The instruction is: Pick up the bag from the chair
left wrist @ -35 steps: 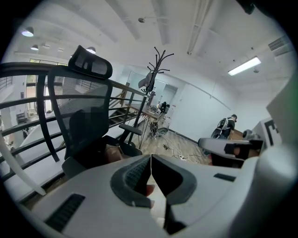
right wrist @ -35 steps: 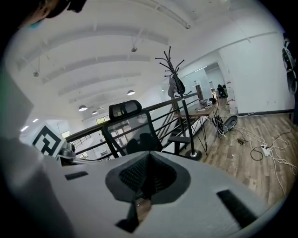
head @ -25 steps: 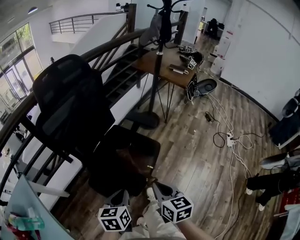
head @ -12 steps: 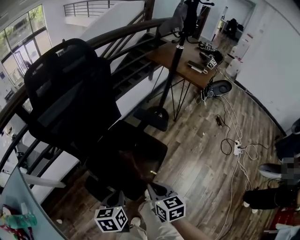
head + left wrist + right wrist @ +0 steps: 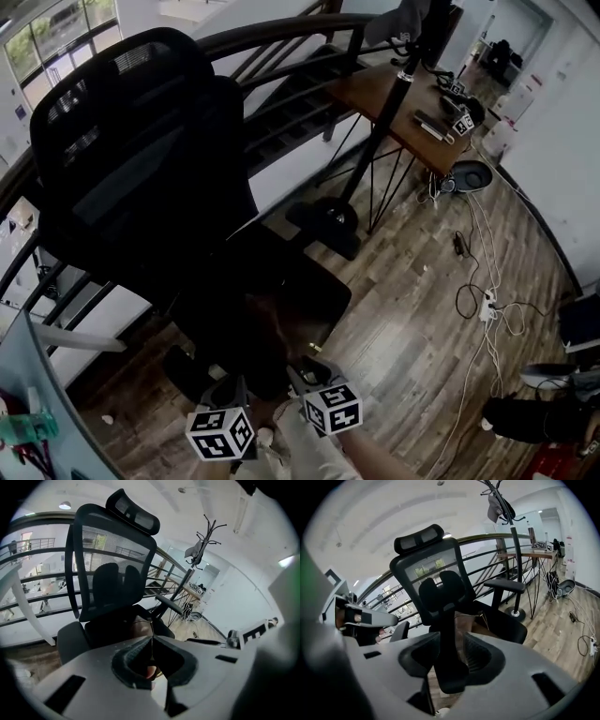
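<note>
Bag [image 5: 281, 323] of brown material lies on the seat of the black mesh office chair [image 5: 141, 169], toward the seat's front edge and near both grippers. The left gripper [image 5: 151, 646] has its jaws pressed together on nothing. The right gripper [image 5: 447, 653] shows a narrow gap between its jaws and is empty too; neither touches the bag.

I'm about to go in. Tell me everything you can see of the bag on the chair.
The bag is brown and looks like leather, with a thin strap looping up at its top. It seems to stand upright on the black chair's seat, about mid-seat and just in front of the backrest. Only the seat appears to touch it. Finer details are too dim to tell.
</note>
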`<state>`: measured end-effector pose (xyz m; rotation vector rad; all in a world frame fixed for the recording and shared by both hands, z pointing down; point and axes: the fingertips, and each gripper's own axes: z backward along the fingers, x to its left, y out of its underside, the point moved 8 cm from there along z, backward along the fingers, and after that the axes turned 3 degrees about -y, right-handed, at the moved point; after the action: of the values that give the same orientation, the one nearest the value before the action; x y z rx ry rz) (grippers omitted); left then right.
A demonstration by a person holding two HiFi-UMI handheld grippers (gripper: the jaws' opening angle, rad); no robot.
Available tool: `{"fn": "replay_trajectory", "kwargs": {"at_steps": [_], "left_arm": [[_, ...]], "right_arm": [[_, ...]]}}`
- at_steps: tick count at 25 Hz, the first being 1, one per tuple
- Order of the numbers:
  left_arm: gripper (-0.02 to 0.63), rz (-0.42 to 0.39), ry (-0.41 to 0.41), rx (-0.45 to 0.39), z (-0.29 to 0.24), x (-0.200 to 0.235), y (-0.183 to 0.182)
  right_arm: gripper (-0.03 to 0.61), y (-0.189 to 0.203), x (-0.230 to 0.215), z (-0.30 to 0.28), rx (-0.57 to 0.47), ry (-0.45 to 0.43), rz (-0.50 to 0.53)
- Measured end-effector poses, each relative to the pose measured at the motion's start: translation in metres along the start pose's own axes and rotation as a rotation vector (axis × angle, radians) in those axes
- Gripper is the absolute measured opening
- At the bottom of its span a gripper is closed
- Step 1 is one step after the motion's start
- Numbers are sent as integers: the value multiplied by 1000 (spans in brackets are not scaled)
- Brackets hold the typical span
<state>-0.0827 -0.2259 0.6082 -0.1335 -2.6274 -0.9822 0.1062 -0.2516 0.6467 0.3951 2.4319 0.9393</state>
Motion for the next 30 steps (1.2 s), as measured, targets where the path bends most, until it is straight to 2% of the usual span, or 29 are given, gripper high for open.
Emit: {"fn": "replay_trajectory", "kwargs": {"at_steps": [5, 16, 25, 30], "left_arm": [[3, 36, -21, 1, -16, 8, 6], [3, 83, -51, -11, -32, 18, 3], [3, 104, -61, 3, -42, 21, 6], [3, 108, -60, 4, -41, 23, 6]], "right_arm": [[175, 20, -17, -38, 62, 6, 27], [229, 55, -42, -113, 212, 6, 69], [229, 71, -55, -150, 276, 36, 104], [157, 75, -57, -154, 292, 73, 142]]}}
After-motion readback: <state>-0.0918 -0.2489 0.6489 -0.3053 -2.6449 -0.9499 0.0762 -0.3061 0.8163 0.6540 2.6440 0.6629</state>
